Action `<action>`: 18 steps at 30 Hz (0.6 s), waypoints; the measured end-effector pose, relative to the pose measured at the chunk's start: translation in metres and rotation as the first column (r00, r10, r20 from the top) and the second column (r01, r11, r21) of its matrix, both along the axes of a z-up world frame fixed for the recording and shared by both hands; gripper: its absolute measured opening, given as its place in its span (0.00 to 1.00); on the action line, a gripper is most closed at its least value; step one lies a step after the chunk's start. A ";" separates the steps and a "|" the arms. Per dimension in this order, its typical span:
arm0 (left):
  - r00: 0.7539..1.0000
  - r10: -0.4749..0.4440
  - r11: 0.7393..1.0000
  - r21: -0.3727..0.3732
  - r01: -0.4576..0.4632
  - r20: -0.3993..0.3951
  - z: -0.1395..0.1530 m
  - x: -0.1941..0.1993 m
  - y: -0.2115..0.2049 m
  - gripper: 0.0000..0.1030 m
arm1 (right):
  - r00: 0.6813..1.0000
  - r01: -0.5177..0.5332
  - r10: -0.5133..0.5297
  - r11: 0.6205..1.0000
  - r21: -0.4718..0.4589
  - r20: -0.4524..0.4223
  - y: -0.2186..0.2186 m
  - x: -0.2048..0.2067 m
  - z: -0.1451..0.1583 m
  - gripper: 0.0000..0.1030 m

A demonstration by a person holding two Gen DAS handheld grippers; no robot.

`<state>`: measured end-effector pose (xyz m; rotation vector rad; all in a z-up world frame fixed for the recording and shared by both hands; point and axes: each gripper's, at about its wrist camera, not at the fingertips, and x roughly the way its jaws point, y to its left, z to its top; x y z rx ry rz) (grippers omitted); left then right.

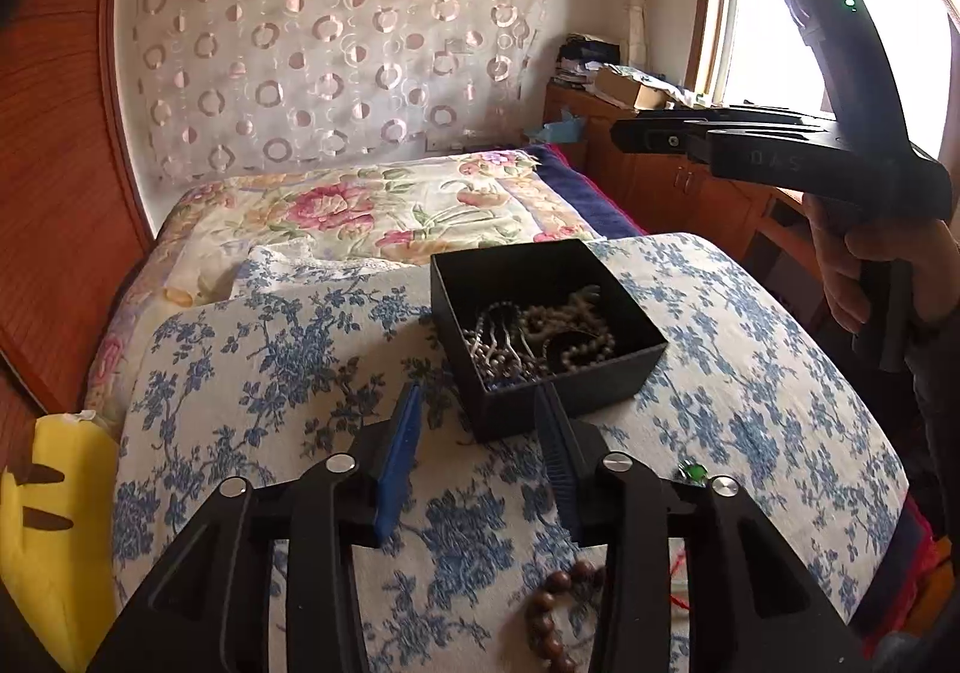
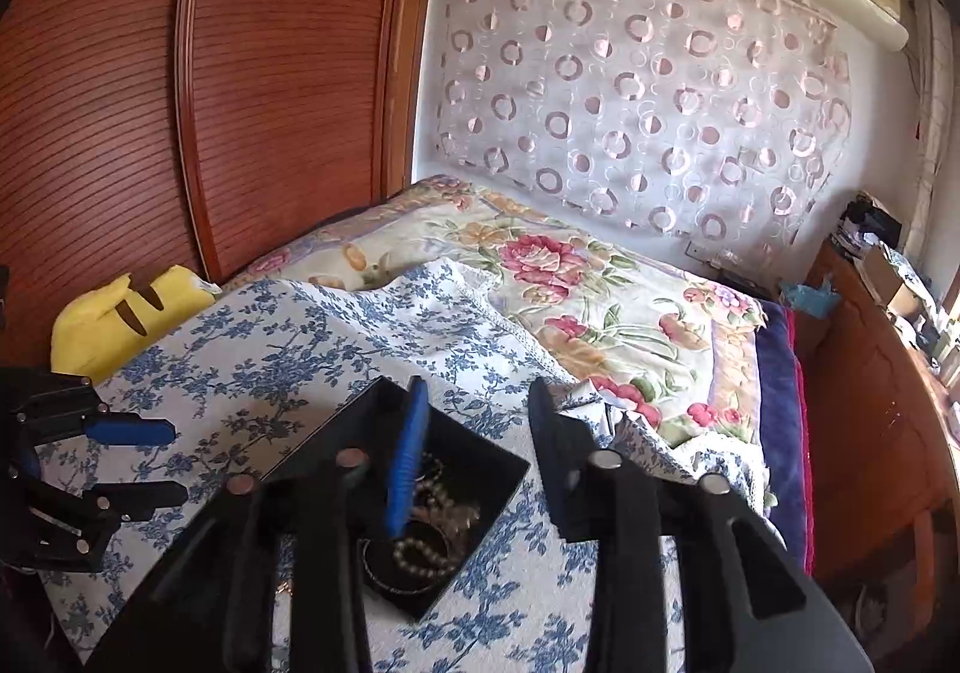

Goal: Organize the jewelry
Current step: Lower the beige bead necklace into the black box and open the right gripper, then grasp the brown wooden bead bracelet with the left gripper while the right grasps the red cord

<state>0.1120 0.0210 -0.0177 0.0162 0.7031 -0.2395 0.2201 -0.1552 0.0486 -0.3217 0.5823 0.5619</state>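
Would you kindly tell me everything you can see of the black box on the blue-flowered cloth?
The black box is a small, open-topped rectangular box with thin matte walls; its material cannot be told, and no lid is in view. It sits flat on the blue-and-white floral cloth, turned corner-on to the left wrist camera. Inside lies a tangled heap of jewelry: pale bead strands, silvery chains and a dark ring-shaped piece. Neither the left gripper nor the right gripper is seen touching it; the right hangs above its opening.
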 end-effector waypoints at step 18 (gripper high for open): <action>0.999 -0.012 1.000 0.002 0.012 -0.040 -0.030 -0.059 -0.009 0.39 | 0.979 -0.061 0.065 0.998 0.028 -0.192 -0.035 -0.127 -0.087 0.36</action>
